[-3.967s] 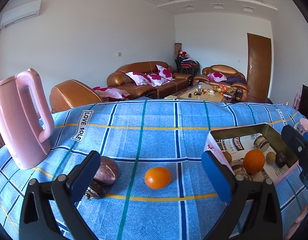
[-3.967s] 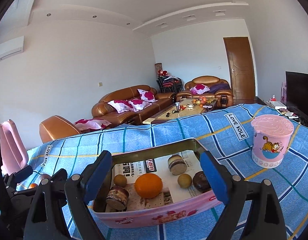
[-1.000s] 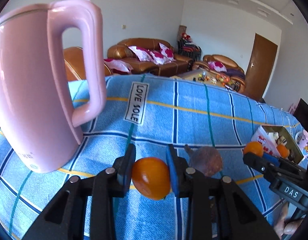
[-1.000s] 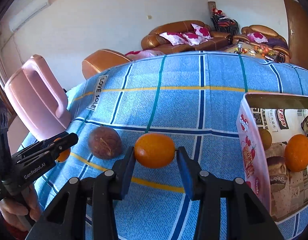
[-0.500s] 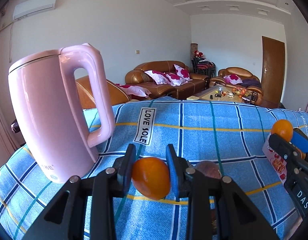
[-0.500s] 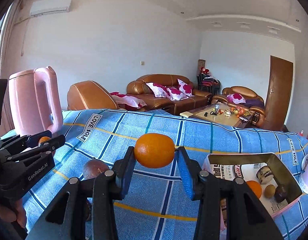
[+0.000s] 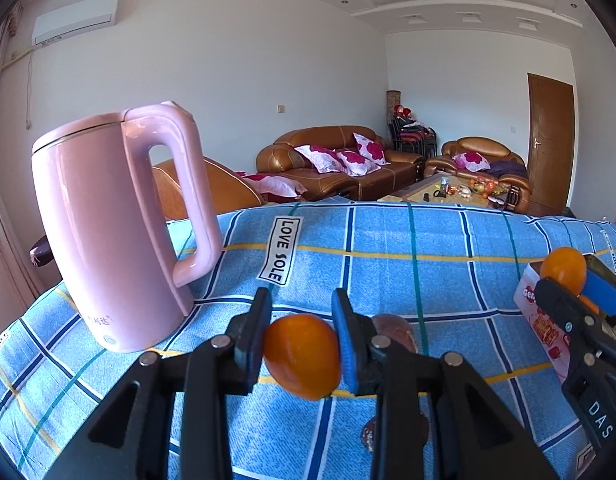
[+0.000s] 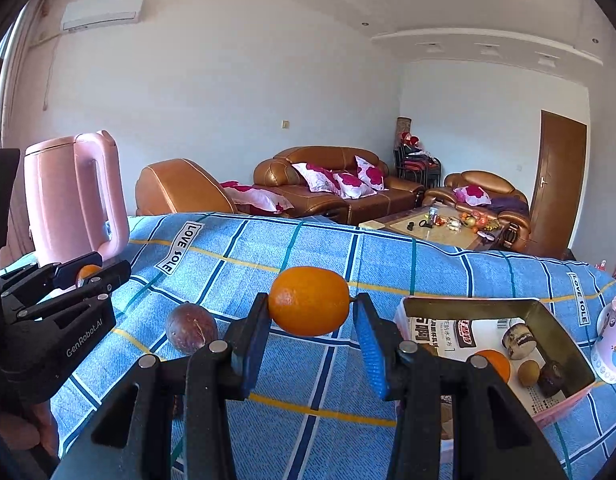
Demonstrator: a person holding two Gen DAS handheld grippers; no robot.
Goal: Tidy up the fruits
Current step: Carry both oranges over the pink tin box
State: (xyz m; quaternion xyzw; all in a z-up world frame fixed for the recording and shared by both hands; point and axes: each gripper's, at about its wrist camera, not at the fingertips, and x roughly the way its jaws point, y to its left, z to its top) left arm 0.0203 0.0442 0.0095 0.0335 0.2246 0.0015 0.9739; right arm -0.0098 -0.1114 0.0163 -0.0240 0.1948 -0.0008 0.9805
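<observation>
My left tool is clamped on a small orange, both blue pads pressed flat against its sides, and the fruit hangs clear above the bench with its blue checked cloth. My right tool grips a bigger orange the same way, pads tight at either end, held up off the cloth.

Just past my left tool a brown round fruit lies on the cloth, mostly hidden behind the right-hand finger; in the right wrist view the same fruit sits in plain sight, left of my right tool and touching nothing. It may be a passion fruit, though I cannot be sure from here.

To the right of my right tool stands the box, open at the top and lined with printed paper. Inside it lie another orange, a small yellowish fruit and two dark round things. Just beyond the box, at the right edge, is a pink cup.

Further left on the bench stands a pink kettle, upright, handle turned toward me. Behind the bench are brown sofas with red-flowered cushions, and a low table with bits on it.
</observation>
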